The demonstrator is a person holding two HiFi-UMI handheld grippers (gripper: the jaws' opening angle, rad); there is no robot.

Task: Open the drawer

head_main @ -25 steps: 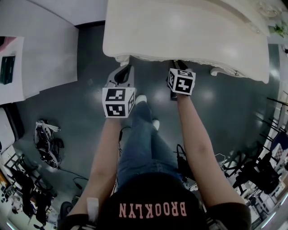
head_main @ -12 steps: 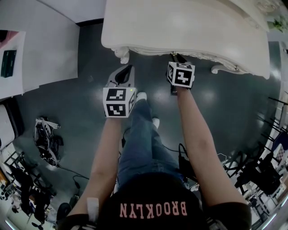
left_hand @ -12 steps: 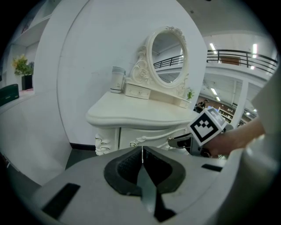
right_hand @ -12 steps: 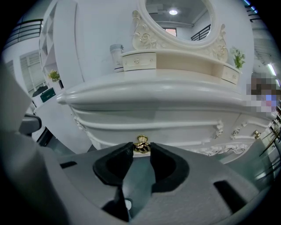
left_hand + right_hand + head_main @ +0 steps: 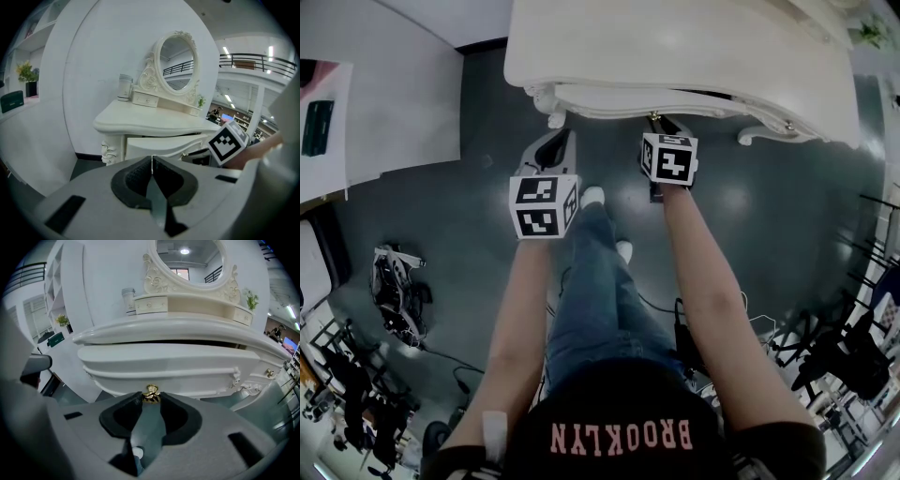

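Cream drawer (image 5: 168, 364), gold knob (image 5: 151, 393).

The drawer (image 5: 168, 363) sits before you, under the bench (image 5: 178, 329) top. On the bench behind stands the mirror (image 5: 187, 254).

Grey left gripper (image 5: 152, 161) and right gripper (image 5: 151, 398) with black pads (image 5: 135, 180) and black-and-white marker cubes (image 5: 544, 206). Blue jeans (image 5: 595, 300), white shoes (image 5: 592, 197), black cap (image 5: 619, 408) with pink lettering.
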